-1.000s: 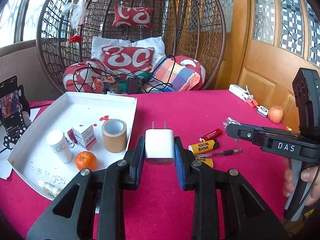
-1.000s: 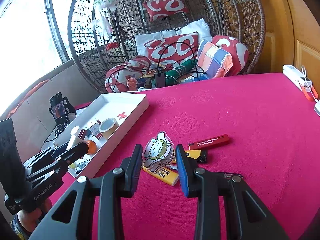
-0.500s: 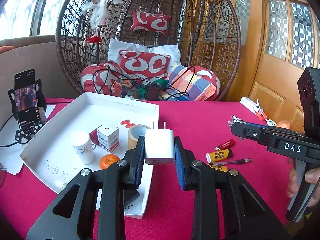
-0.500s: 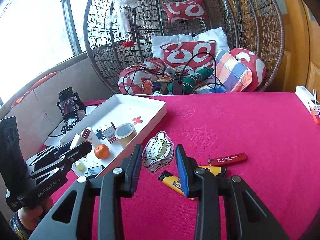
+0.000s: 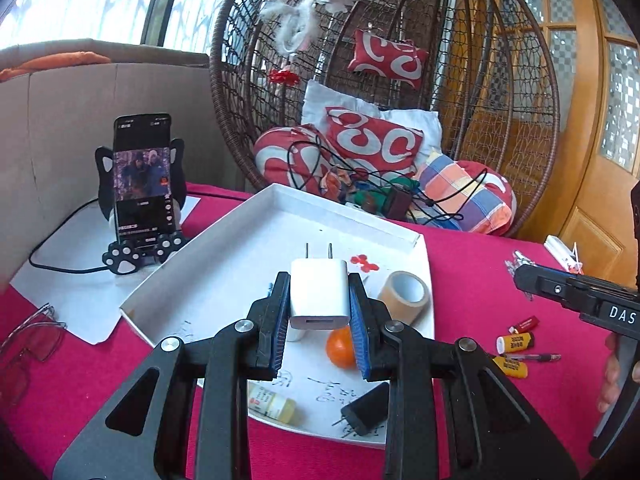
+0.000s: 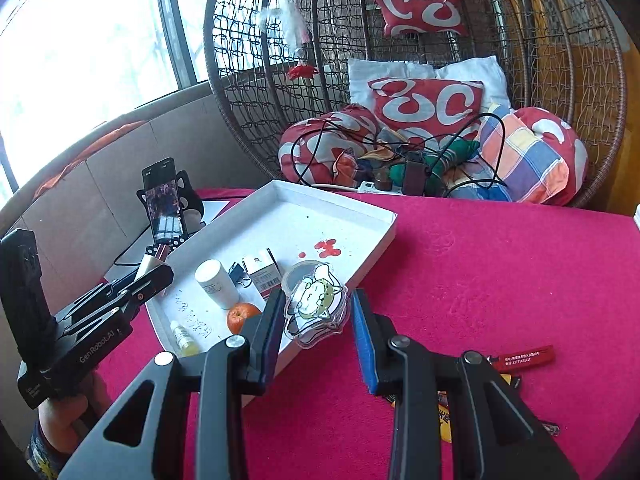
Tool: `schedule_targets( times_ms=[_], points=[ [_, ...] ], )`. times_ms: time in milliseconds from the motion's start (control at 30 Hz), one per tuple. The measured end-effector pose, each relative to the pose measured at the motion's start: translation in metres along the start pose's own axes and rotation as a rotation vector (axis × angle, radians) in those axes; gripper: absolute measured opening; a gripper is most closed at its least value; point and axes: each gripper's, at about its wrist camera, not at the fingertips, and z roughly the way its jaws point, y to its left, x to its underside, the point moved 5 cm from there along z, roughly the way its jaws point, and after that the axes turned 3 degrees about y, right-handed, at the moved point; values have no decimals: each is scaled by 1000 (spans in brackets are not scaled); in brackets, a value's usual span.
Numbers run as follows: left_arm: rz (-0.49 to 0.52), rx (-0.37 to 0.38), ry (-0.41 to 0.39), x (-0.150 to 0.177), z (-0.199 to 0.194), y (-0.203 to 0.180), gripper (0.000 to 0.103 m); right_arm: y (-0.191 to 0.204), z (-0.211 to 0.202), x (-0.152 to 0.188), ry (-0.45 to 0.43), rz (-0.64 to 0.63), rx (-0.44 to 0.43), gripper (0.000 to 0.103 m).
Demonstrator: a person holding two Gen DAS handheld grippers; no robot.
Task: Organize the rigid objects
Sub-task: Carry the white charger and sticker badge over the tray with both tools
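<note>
The left gripper [image 5: 319, 332] is clamped on a white two-prong wall charger [image 5: 319, 294], prongs pointing away, held above the shallow white cardboard tray [image 5: 248, 256] that sits on the magenta tablecloth [image 6: 500, 264]. Inside the tray lie a roll of tan packing tape [image 5: 405, 297], a small orange [image 5: 341, 347], a small yellow dropper bottle [image 5: 272, 401], a black plug adapter [image 5: 366, 408], a white pill bottle [image 6: 216, 283] and a small red-and-white carton [image 6: 262, 270]. The right gripper [image 6: 314, 338] pinches a clear plastic cartoon-cat charm [image 6: 315, 306] between its blue pads, just over the tray's near-right edge. On the cloth to the right of the tray rest a red lighter [image 6: 524, 357] and a yellow lighter [image 5: 515, 343]. A smartphone on a black cat-shaped stand [image 5: 143, 196] stands upright left of the tray.
</note>
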Motion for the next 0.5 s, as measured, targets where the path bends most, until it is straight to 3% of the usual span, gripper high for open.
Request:
schedule_targets(
  times_ms=[200,500],
  points=[
    [-51,-68,6,-5,20,30,27,21,26,-10,12,-37,-13,33],
    [-58,-64,42,7,39,34,27,63,75,-11,55,-105,-39,33]
  ],
)
